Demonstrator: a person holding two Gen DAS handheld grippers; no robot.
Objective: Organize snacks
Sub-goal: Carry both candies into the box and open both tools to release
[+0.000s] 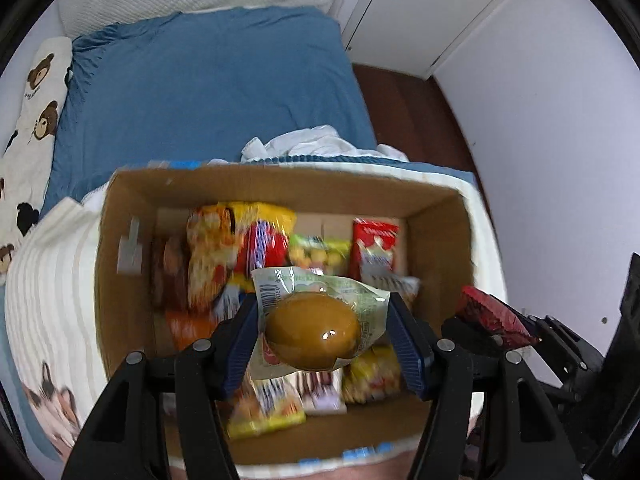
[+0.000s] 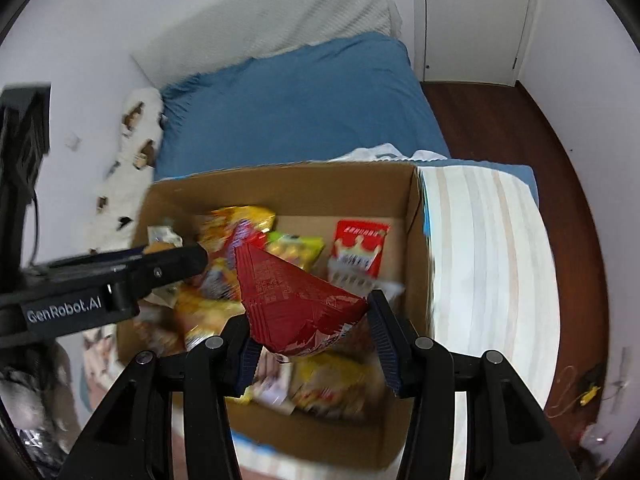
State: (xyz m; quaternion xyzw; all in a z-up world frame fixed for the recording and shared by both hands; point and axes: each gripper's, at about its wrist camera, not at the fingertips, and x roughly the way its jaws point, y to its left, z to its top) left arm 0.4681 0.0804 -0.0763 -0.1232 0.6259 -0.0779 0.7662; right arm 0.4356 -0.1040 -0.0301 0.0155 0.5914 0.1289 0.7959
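An open cardboard box (image 1: 436, 216) on the bed holds several snack packs, among them a yellow bag (image 1: 224, 248) and a red-and-white pack (image 1: 374, 248). My left gripper (image 1: 322, 332) is shut on a clear packet with a brown egg (image 1: 314, 330), held above the box. My right gripper (image 2: 310, 328) is shut on a dark red snack bag (image 2: 296, 304), also above the box (image 2: 412, 216). The right gripper and its red bag show at the right of the left wrist view (image 1: 494, 314). The left gripper crosses the right wrist view (image 2: 160, 264).
The box rests on a striped cream cushion (image 2: 484, 248) at the foot of a bed with a blue sheet (image 1: 208, 80). A bear-print blanket (image 1: 36, 92) lies at left. White cloth (image 1: 308, 144) sits behind the box. Wooden floor (image 2: 560, 184) and white doors lie at right.
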